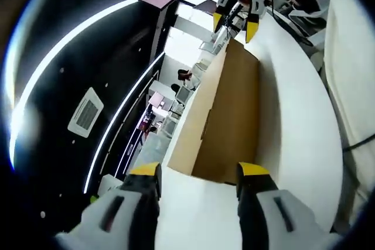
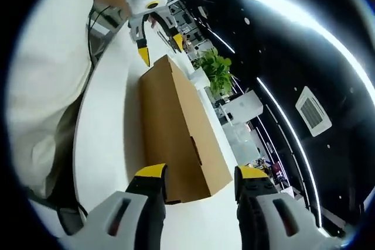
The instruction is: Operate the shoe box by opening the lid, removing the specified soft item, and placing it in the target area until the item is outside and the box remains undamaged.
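The shoe box (image 1: 225,118) lies closed on the white table (image 1: 293,115), its brown lid seated flush along the body; I judge that no step is complete: the lid is not yet raised, the soft item remains unseen and presumably inside, and the target area cannot be identified from either view. My left gripper (image 1: 199,174) faces one short end of the box, its yellow-tipped fingers (image 1: 253,170) spread apart and empty, standing just short of the cardboard; my right gripper (image 2: 198,174) faces the opposite short end, fingers likewise apart and clamped on nothing, the near corner of the box sitting between them. Each gripper appears at the far end of the other's view, so both hands are held level with the table and aimed at one another along the box's length; a sleeve shows behind the far gripper. Remaining: lift the lid, extract the item, deposit it outside.
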Available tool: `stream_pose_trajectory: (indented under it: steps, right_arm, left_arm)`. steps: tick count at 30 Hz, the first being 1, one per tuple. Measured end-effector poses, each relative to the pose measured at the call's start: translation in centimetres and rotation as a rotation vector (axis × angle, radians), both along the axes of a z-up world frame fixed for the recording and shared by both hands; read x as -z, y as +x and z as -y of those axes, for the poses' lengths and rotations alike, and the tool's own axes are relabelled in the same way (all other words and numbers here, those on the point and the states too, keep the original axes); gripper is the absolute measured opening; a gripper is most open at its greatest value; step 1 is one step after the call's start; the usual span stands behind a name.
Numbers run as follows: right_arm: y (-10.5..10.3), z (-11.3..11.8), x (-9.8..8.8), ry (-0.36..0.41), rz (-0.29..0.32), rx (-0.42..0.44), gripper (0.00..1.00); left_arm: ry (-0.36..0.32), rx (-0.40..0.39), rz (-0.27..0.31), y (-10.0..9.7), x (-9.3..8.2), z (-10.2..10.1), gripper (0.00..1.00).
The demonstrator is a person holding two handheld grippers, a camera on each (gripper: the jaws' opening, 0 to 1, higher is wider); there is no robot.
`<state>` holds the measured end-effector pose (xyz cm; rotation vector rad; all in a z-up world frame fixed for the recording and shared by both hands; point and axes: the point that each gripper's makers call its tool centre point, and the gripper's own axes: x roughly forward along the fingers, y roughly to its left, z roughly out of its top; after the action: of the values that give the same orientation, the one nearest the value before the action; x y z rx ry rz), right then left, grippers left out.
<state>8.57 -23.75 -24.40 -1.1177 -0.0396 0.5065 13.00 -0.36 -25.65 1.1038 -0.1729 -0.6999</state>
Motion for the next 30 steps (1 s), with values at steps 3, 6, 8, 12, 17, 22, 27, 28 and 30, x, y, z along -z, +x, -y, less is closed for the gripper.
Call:
stream_pose_trajectory:
  steps: [3,6,8,12,17,22,27,28,30]
  right_arm:
    - [0.0,0.0,0.1,0.005,-0.004,0.002,0.46]
    - [0.1,0.3,0.1,-0.006,0.000,0.013,0.45]
    - [0.0,0.3,0.2,-0.007,-0.001,0.011,0.45]
    - [0.2,0.1,0.8,0.004,-0.013,0.002,0.44]
    - [0.4,-0.6,2.0,-0.022,-0.027,-0.006,0.43]
    - [1.1,-0.5,2.2,-0.048,-0.009,0.018,0.42]
    - [1.3,-0.2,1.9,-0.056,0.008,0.031,0.38]
    - [1.3,-0.3,1.9,-0.056,0.007,0.030,0.38]
    - [1.2,-0.4,2.0,-0.064,0.000,0.025,0.38]
  left_arm:
    - [0.009,-0.004,-0.009,0.1,0.4,-0.1,0.52]
    - [0.008,-0.012,-0.007,0.3,0.4,-0.1,0.52]
    - [0.001,-0.004,-0.006,0.2,0.3,0.1,0.52]
    - [0.023,0.010,0.015,0.3,0.4,0.6,0.48]
    - [0.016,0.004,0.012,0.6,0.4,0.8,0.48]
    - [0.019,0.007,0.009,0.7,0.6,0.8,0.47]
    - [0.004,-0.001,0.011,1.0,0.5,0.8,0.46]
    - [0.006,0.001,0.009,1.0,0.5,0.8,0.45]
    - [0.006,0.005,0.012,0.9,0.5,0.9,0.44]
